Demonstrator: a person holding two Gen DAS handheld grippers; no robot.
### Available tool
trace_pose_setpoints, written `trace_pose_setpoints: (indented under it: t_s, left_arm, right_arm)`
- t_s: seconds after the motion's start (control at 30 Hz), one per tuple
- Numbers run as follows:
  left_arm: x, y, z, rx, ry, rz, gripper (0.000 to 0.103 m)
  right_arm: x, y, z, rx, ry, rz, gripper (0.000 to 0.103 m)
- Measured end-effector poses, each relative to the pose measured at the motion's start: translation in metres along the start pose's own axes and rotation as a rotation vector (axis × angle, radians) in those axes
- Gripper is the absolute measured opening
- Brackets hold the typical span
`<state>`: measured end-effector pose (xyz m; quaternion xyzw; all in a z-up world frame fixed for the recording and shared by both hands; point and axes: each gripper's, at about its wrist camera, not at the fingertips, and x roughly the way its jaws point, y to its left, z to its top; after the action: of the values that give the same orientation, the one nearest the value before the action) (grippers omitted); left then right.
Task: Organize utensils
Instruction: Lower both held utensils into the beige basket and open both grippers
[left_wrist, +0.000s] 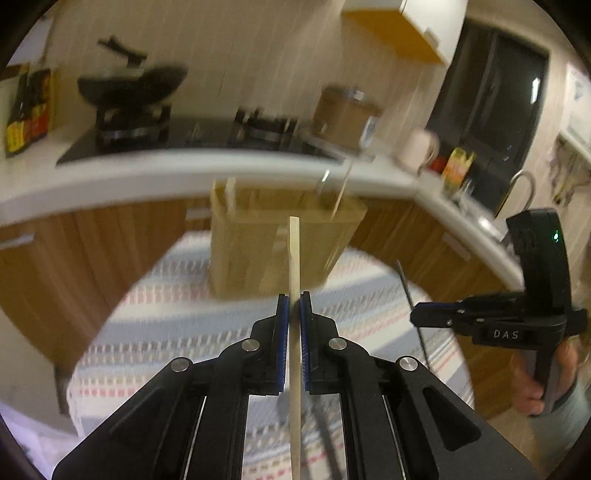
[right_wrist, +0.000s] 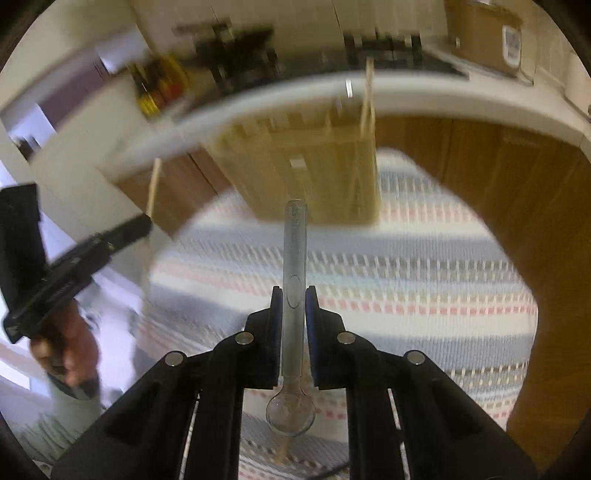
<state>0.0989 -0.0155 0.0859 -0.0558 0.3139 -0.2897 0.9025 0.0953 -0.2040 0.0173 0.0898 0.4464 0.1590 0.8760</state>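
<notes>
left gripper (left_wrist: 294, 310): i have it clenched on a wooden chopstick (left_wrist: 294, 258); the blue pads press the stick from both sides and it runs straight out past the fingertips.
chopstick: its far end points toward the holder, and its lower end passes back between the fingers out of the bottom of my left view.
right gripper (right_wrist: 294, 306): closed around the handle of a metal spoon (right_wrist: 293, 258); the pads sit against the handle's edges.
spoon: handle points forward toward the holder, bowl hangs back under the gripper body, over the cloth.
utensil holder (left_wrist: 258, 243): a wooden box standing on the striped tablecloth (left_wrist: 177, 325), ahead of both grippers; a few sticks and what looks like a metal handle rise from its top, too blurred for me to name.
right gripper seen from left view: it is off to the right side, a hand (left_wrist: 543, 384) wrapped on its grip, with the spoon showing as a thin dark line.
background: white countertop (left_wrist: 184, 173) with a stove and a wok (left_wrist: 133, 85), bottles at the left, wooden cabinets below.
focus: both views are motion-blurred beyond the fingers.
</notes>
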Motion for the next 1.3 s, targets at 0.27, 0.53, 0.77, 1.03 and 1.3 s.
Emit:
trace_pose_setpoints:
  t_s: [0.27, 0.53, 0.77, 1.03, 1.3]
  left_arm:
    - [-0.021, -0.017, 0.066, 0.049, -0.249, -0.042, 0.004]
    - [0.009, -0.001, 0.113, -0.024, -0.414, 0.048, 0.004]
    - [0.035, 0.022, 0.12, -0.089, -0.524, 0.119, 0.004]
    - [0.066, 0.042, 0.111, -0.132, -0.559, 0.171, 0.004]
    - [0.089, 0.044, 0.097, -0.096, -0.545, 0.237, 0.004]
  right_arm:
    - [-0.039, 0.002, 0.061, -0.007, -0.227, 0.076, 0.01]
    - [-0.023, -0.004, 0.114, 0.001, -0.334, 0.079, 0.01]
    - [-0.015, -0.01, 0.134, -0.036, -0.501, 0.014, 0.01]
    - [0.008, -0.012, 0.139, -0.102, -0.626, -0.098, 0.01]
    - [0.046, -0.023, 0.135, -0.123, -0.609, -0.135, 0.01]
